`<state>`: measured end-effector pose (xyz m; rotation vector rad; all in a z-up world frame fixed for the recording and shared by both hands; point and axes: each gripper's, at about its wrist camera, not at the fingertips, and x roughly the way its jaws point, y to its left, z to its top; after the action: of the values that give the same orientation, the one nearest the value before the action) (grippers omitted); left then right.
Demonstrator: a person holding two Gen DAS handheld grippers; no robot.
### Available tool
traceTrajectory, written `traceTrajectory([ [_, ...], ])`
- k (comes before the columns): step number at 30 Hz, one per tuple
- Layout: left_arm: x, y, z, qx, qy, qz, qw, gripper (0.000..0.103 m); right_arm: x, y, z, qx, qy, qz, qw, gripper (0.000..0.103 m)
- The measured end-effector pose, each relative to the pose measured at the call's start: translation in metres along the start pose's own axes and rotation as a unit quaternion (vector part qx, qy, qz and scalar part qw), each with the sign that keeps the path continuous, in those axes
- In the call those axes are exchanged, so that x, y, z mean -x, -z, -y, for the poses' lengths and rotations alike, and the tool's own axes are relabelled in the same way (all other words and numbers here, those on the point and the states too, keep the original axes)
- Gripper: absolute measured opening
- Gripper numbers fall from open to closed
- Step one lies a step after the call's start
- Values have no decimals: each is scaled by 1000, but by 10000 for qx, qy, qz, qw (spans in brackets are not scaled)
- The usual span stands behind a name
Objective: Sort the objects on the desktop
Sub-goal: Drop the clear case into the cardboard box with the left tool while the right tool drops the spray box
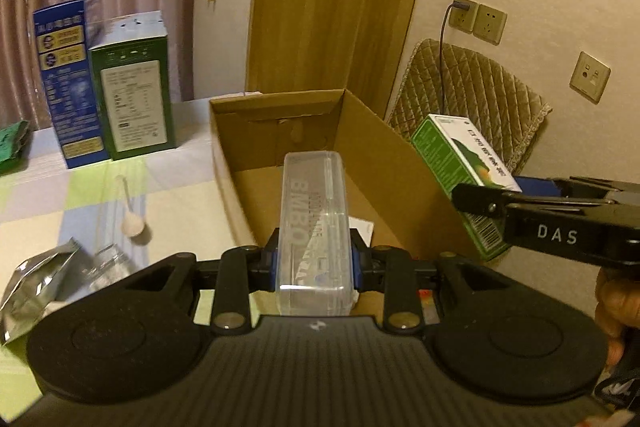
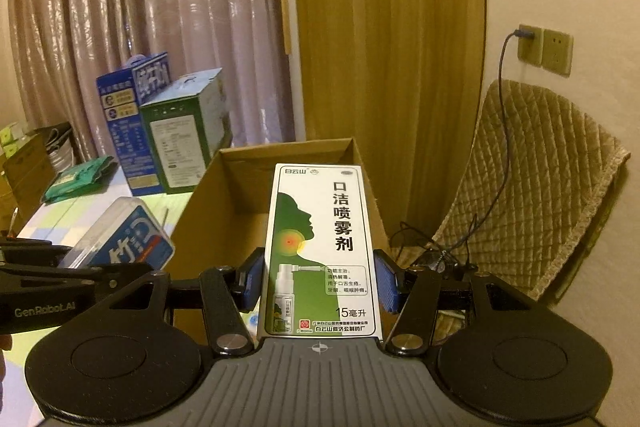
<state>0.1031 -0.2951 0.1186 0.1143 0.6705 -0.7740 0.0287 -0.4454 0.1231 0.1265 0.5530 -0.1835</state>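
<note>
Your left gripper [image 1: 316, 259] is clamped on a clear plastic case [image 1: 314, 223], its blue pads pressed against the case's two long sides, and the case juts forward over the open cardboard box [image 1: 384, 163]. Your right gripper [image 2: 320, 281] grips a green and white mouth spray carton [image 2: 320, 251], held upright with its printed face toward the camera and a pad on each side. In the left wrist view that same carton [image 1: 460, 167] hangs above the box's right wall, with the right gripper's black finger across its lower end and part of your hand [image 1: 614, 311] at the frame's right edge. In the right wrist view the clear case [image 2: 120, 239] shows a blue label inside and sits at the left, just beside the box's near left corner.

On the checked tablecloth [image 1: 180, 195], a tall blue carton [image 1: 66, 83] and a green carton [image 1: 134, 91] stand side by side, touching, well behind and left of the box. A white plastic scoop [image 1: 130, 215] lies between them and you, and a silver foil pouch [image 1: 36, 283] lies at the near left. A quilted cushion [image 1: 468, 99] leans on the wall beyond the box, below the wall sockets [image 1: 478, 17]. The box's floor looks mostly bare, with something white lying near the gripper.
</note>
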Motion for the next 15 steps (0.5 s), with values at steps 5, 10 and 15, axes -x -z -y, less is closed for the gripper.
traceTrajectory([
  [5, -28, -5, -3, 60, 47, -48, 10000, 27, -22, -4, 7, -27, -9, -79, 10000, 52],
  [10, -37, -5, -15, 181, 16, -28, 9998, 48, -35, -1, 11, -89, -58, -180, 9998, 52],
  [15, -31, 0, -28, 271, -50, -30, 9996, 48, -41, 4, 10, -89, -103, -286, 9995, 52],
])
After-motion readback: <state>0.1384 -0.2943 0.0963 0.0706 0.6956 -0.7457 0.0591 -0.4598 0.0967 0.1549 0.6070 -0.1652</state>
